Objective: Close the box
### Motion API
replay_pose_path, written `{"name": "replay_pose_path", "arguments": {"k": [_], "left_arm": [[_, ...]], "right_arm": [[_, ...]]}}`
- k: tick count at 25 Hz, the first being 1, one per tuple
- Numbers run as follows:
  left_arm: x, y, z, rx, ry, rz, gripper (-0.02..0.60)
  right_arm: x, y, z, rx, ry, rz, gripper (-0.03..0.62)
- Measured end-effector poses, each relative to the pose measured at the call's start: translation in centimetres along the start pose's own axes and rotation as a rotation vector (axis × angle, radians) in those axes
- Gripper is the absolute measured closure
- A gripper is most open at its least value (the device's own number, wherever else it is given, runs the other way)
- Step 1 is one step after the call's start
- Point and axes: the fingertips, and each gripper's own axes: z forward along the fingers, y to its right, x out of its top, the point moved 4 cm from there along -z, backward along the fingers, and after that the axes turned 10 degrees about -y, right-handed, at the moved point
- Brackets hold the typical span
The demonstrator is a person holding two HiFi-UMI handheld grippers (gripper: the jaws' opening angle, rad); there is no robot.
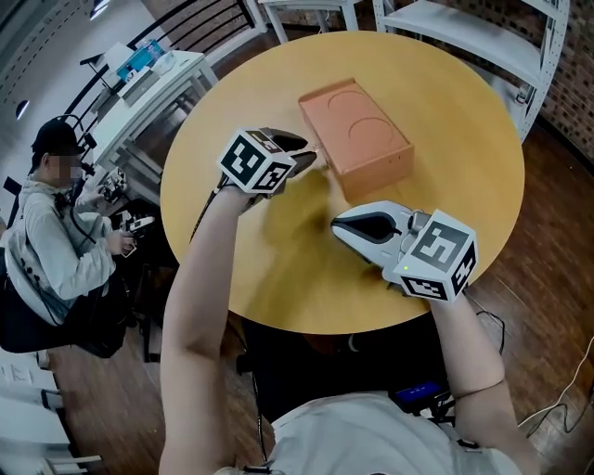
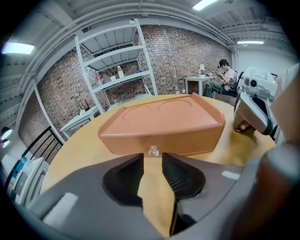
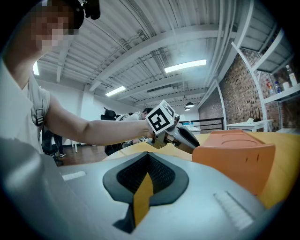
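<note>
An orange box (image 1: 357, 130) lies on the round wooden table (image 1: 278, 278) with its lid down. In the left gripper view its long side wall (image 2: 161, 124) faces me, with a small clear knob (image 2: 153, 151) at the lower edge. My left gripper (image 1: 311, 160) is at the box's left side, open, its tips (image 2: 152, 157) just short of that knob with only table showing between them. My right gripper (image 1: 336, 225) rests near the box's front corner (image 3: 234, 152), a little apart from it. It (image 3: 148, 157) is shut with nothing held.
A person (image 1: 56, 232) sits beyond the table's left edge, near a white side table (image 1: 148, 74). White metal shelving (image 1: 483, 28) stands behind the table at the back right. Wooden floor surrounds the table.
</note>
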Motion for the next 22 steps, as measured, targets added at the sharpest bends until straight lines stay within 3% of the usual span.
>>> {"name": "replay_pose_path", "arguments": {"k": [2,5,8,10,12,16,19,22], "left_arm": [[-0.6,0.4,-1.8,0.011,0.063,-0.051,0.459],[-0.2,3.2,-6.3,0.026,0.281,-0.053,0.461],[0.0,8.3,-10.3,0.002,0.507,-0.011,0.530],[-0.6,10.9,-11.6,-0.010,0.591,-0.042,0.580],[-1.4,12.7,-11.9,-0.029,0.660,-0.102,0.580],[-3.1,13.7,-11.1,-0.011,0.686,-0.194,0.581],[-3.9,13.6,-11.4,-0.038,0.718,-0.258,0.581],[-4.1,13.4,-10.8,-0.059,0.688,-0.288,0.581]], "right_arm": [[-0.1,-0.2,-0.1,0.001,-0.004,0.003,0.592],[0.0,-0.1,-0.5,-0.002,-0.004,0.000,0.592],[0.0,-0.1,-0.6,0.000,0.000,-0.002,0.592],[-0.2,-0.1,-0.5,0.003,0.002,0.000,0.592],[-0.3,0.0,-0.4,0.005,0.002,0.000,0.592],[-0.3,0.0,-0.3,0.004,0.003,0.001,0.592],[-0.2,-0.1,-0.2,0.009,0.007,0.002,0.592],[0.0,0.0,-0.3,0.009,0.006,0.002,0.592]]}}
